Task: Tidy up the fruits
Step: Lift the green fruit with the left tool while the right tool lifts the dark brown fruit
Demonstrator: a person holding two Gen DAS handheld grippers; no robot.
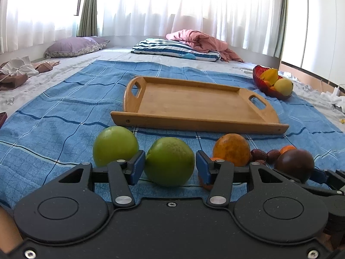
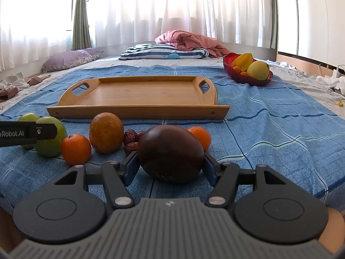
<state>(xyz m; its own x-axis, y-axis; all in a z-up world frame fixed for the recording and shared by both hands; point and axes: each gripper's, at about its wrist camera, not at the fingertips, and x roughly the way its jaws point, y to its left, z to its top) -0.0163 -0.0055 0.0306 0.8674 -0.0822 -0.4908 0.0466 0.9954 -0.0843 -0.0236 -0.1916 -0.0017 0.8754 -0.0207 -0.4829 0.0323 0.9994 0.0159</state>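
Note:
My left gripper is low over the blue blanket, its blue pads against both sides of a green round fruit. A second green fruit lies just left of it. In the right wrist view my right gripper is shut on a dark brown round fruit resting on the blanket. Between the two lie a mottled orange fruit, two mandarins and some red dates. An empty wooden tray sits just beyond the fruits.
A red glass bowl with a yellow fruit, a starfruit and small oranges stands at the back right on the blanket. Pillows and a pink quilt lie further back by the curtains. Clothes lie at the left edge.

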